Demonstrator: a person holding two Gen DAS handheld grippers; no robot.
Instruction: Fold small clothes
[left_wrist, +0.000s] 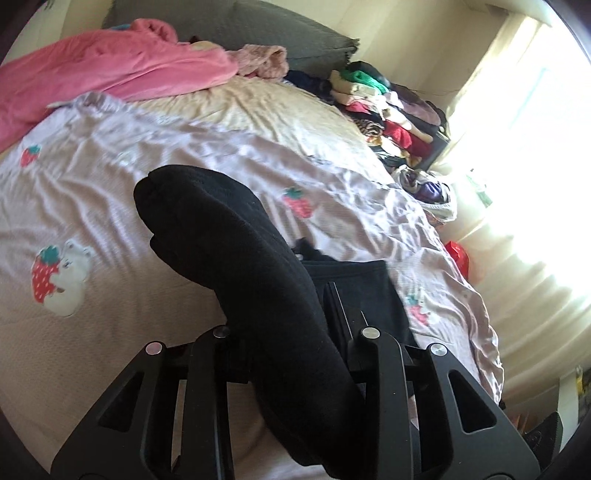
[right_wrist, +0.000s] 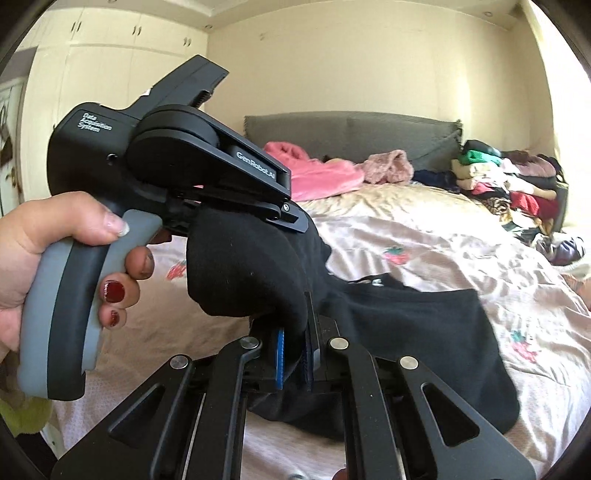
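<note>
The right tool (right_wrist: 293, 363) was clamped on the black garment (right_wrist: 406, 332), its blue pads (right_wrist: 279, 360) pinching a fold. Just ahead and left of it, the left tool (right_wrist: 236, 206), gripped by a hand (right_wrist: 55, 258), was closed on the same cloth, lifting it above the bed (right_wrist: 443, 236). Its casing read "Data Acquisition System" and "GenRobot.AI".

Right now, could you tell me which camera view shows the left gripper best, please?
The right wrist view: the whole left gripper shows side-on, hand on handle, shut on the black sock. The left wrist view shows only its linkage.
</note>
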